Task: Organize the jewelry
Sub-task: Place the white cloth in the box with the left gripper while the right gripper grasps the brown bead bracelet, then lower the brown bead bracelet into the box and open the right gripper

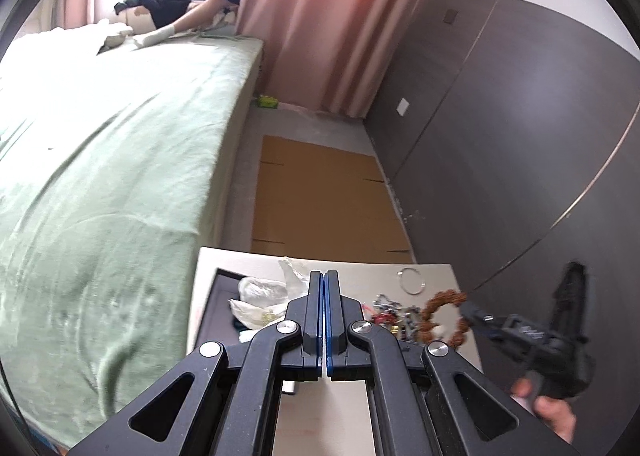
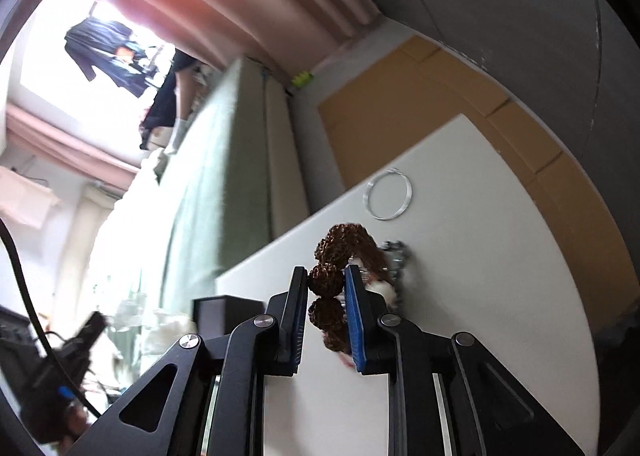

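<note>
A brown bracelet of knobbly beads (image 2: pixel 344 242) hangs just above the white table (image 2: pixel 480 276), with my right gripper (image 2: pixel 326 276) shut on one of its beads. In the left wrist view the same bracelet (image 1: pixel 442 298) is at the right, with the right gripper (image 1: pixel 470 312) reaching in from that side. My left gripper (image 1: pixel 324 278) is shut with nothing between its blue pads, above the table (image 1: pixel 436 276). A thin silver bangle (image 2: pixel 387 195) (image 1: pixel 412 281) lies flat further back. A tangled pile of small jewelry (image 1: pixel 390 314) lies beside the bracelet.
A dark open box (image 1: pixel 218 304) with white plastic bags (image 1: pixel 260 292) sits at the table's left. A green-covered bed (image 1: pixel 120 176) runs along the left, where a person's legs (image 1: pixel 188 16) rest at the far end. Flat cardboard (image 1: pixel 320 196) covers the floor beside dark wardrobe doors (image 1: pixel 520 136).
</note>
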The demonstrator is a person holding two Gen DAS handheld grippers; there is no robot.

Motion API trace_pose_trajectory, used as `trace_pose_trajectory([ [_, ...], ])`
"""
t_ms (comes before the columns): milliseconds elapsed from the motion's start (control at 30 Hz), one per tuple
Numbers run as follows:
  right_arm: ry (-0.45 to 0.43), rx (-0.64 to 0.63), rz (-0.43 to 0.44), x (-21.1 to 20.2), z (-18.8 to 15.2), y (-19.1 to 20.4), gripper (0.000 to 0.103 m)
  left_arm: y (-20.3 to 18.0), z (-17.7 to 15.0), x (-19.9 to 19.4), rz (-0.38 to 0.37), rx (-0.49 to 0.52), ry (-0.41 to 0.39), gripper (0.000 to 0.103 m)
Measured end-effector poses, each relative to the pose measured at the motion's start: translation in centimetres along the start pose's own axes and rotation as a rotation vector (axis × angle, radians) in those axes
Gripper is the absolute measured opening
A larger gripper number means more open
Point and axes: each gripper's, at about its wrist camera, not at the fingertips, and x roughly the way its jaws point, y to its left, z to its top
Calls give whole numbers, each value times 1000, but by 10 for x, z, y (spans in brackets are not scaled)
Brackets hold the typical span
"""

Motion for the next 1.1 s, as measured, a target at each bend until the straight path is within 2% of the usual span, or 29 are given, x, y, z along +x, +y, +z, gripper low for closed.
trace_pose_trajectory([
  [100, -15, -11, 77, -6, -2, 12, 20, 11, -3, 7, 21, -9, 4, 0],
  [233, -36, -38, 124, -11, -7, 24, 20, 27, -9, 19, 38, -30, 13, 0],
  [567, -32, -68, 123, -5, -13, 38, 20, 40, -21, 57, 24, -48, 48, 0],
  [633, -26, -74, 123, -2, -14, 42, 20, 41, -25, 63, 2, -57, 54, 0],
  [767, -21, -87, 142, 2, -15, 46, 20, 51, -32, 77, -103, -114, 99, 1],
  [800, -21, -91, 150, 3, -16, 47, 20, 56, -34, 80, -116, -135, 108, 3],
  [867, -26, -111, 179, 4, -19, 53, 20, 65, -38, 84, -122, -171, 130, 22],
  [900, -30, -124, 193, 4, -21, 56, 20, 71, -38, 84, -119, -193, 142, 44],
  [933, -33, -132, 203, 3, -23, 58, 20, 75, -38, 82, -119, -205, 133, 56],
  [1100, -40, -169, 263, 6, -33, 77, 20, 100, -33, 47, -139, -278, 12, 60],
])
